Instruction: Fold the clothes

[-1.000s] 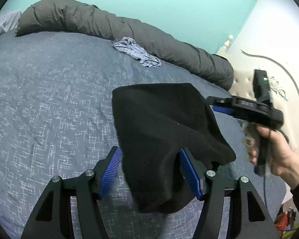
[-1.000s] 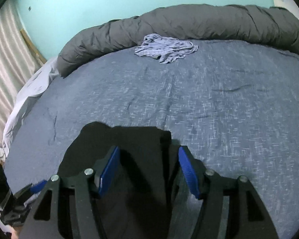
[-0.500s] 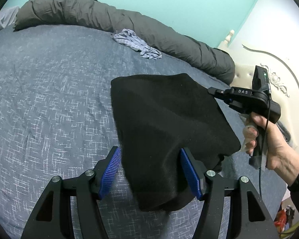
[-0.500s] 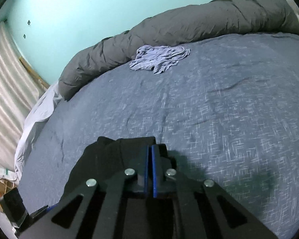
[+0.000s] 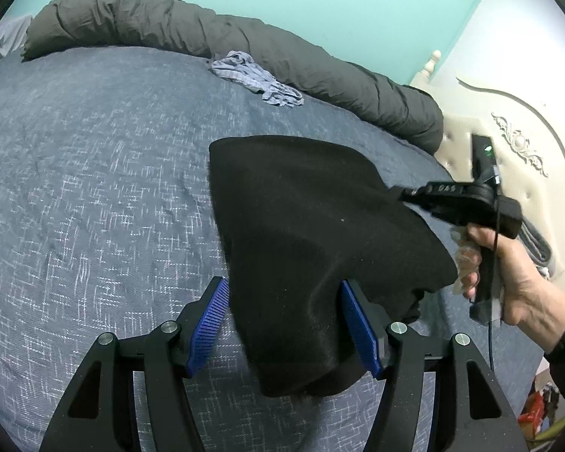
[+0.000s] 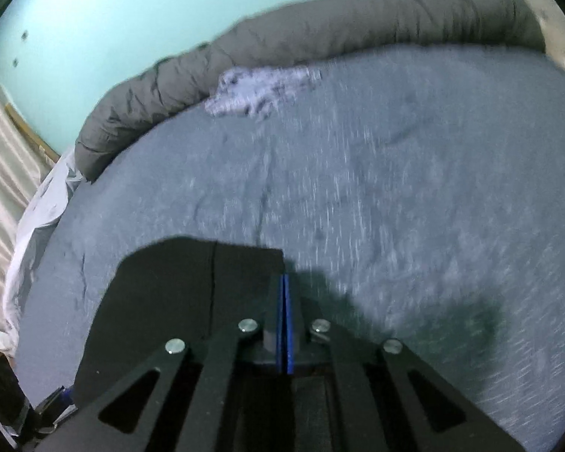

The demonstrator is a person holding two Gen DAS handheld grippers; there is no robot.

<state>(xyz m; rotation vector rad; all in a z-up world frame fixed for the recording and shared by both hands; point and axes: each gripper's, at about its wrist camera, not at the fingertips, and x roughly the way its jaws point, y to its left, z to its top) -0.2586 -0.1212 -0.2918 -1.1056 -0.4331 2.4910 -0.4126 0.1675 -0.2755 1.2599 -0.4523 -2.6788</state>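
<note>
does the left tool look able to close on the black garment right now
Probably yes: the left tool is open with the black garment hanging between its blue pads, nothing else in the gap. The right tool already pinches an edge.

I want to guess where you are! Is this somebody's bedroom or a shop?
Most likely a bedroom. There is a big bed with a blue-grey cover, a rolled-up grey duvet along the far side, and a cream carved headboard. A black garment is being folded on it.
</note>
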